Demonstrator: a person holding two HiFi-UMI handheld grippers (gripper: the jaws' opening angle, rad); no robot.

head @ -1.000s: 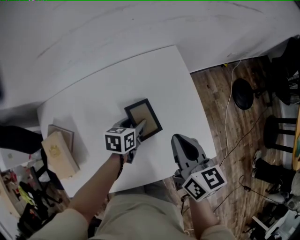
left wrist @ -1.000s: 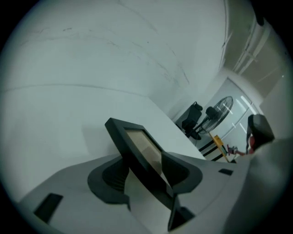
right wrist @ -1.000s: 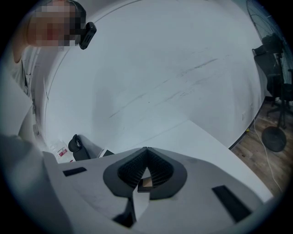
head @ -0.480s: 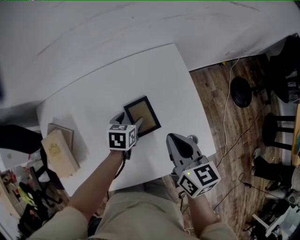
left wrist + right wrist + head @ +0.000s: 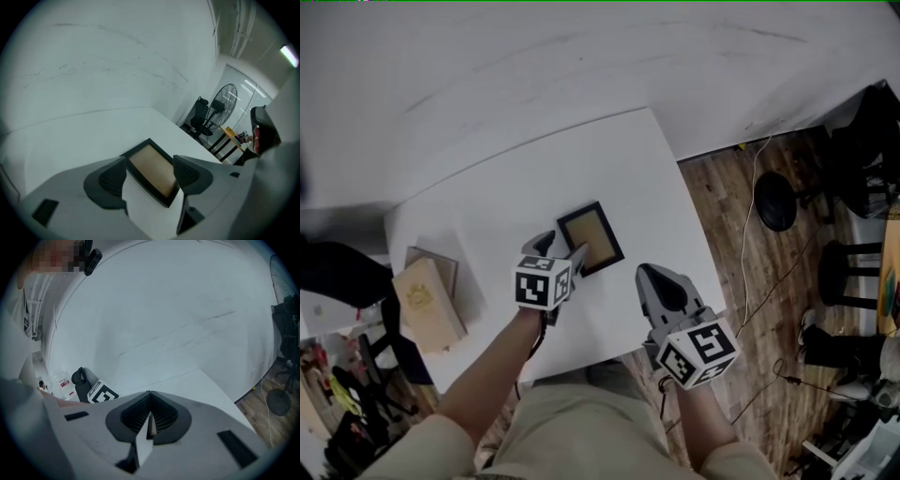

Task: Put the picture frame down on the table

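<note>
The black picture frame (image 5: 591, 238) with a tan panel lies flat on the white table (image 5: 609, 159), near its middle. My left gripper (image 5: 562, 250) hovers just at the frame's near left corner, open. In the left gripper view the picture frame (image 5: 152, 169) shows in the gap between the spread jaws of the left gripper (image 5: 150, 174), and I cannot tell whether the pads touch it. My right gripper (image 5: 662, 284) is held over the table's near right edge, shut with nothing in it. Its closed tips (image 5: 149, 398) point toward the wall.
Two book-like tan blocks (image 5: 427, 298) lie at the table's left end. Right of the table is wooden floor with a black stool (image 5: 775, 201) and a thin cable (image 5: 748, 272). A fan (image 5: 225, 102) and chair stand beyond the table's far corner.
The left gripper has drawn back a little from the frame, which now lies clear of its fingers on the table. The right gripper has barely shifted.
</note>
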